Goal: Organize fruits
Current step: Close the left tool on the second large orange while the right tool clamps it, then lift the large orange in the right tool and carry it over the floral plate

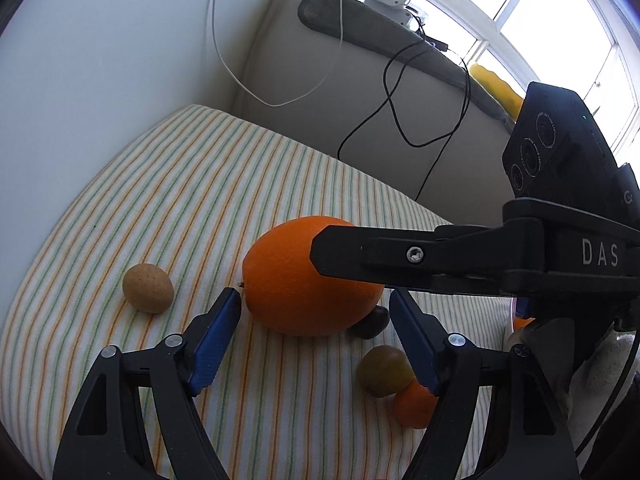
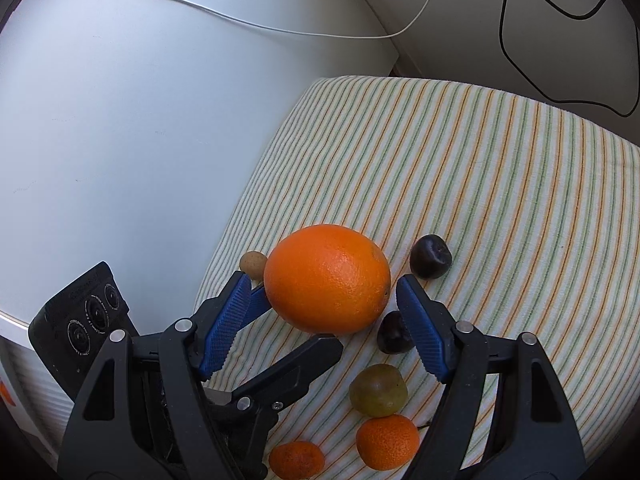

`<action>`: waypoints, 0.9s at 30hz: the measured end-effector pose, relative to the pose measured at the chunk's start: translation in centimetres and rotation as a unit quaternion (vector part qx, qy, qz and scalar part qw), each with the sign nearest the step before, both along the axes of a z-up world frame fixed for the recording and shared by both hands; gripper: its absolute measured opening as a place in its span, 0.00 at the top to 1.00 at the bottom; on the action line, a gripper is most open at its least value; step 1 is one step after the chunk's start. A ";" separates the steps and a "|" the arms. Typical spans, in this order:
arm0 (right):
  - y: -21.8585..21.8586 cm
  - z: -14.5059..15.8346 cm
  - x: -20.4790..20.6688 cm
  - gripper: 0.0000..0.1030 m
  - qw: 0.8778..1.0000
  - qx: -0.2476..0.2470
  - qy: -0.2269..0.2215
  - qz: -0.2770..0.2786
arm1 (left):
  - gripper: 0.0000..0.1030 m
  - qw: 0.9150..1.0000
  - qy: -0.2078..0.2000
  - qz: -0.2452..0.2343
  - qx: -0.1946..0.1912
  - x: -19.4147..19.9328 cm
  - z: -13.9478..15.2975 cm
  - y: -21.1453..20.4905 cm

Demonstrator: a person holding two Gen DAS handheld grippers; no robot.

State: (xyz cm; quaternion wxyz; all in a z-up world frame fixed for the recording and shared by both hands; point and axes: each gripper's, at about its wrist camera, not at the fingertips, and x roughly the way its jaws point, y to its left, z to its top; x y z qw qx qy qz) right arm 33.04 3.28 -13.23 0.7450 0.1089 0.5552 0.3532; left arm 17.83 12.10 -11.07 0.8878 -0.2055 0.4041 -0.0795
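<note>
A large orange (image 1: 288,280) (image 2: 326,278) rests on a striped cloth (image 1: 180,180) (image 2: 500,200). My left gripper (image 1: 315,296) is open, its blue pads flanking the orange's near side with small gaps. My right gripper (image 2: 323,282) is open too and straddles the same orange from the other side. One of the right gripper's fingers (image 1: 360,256) lies across the orange's top. In the right wrist view, one of the left gripper's fingers (image 2: 296,368) reaches under the orange's edge. Neither gripper's pads visibly press on the orange.
A tan fruit (image 1: 148,288) (image 2: 253,264) lies left of the orange. Two dark plums (image 2: 431,256) (image 2: 394,334), a green plum (image 1: 384,370) (image 2: 378,390) and two mandarins (image 2: 387,442) (image 2: 296,460) lie nearby. A white wall (image 1: 100,60) borders the cloth, and cables (image 1: 400,120) hang behind.
</note>
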 end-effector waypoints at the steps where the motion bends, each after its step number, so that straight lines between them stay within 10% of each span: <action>1: -0.1 0.0 0.1 0.24 1.000 -0.002 0.000 0.000 | 0.25 1.000 0.003 0.000 -0.003 0.1 -0.1 0.1; 27: 0.9 -0.4 -0.5 0.29 1.000 0.003 -0.005 0.018 | 0.26 1.000 -0.030 0.007 -0.005 -0.8 1.5 0.8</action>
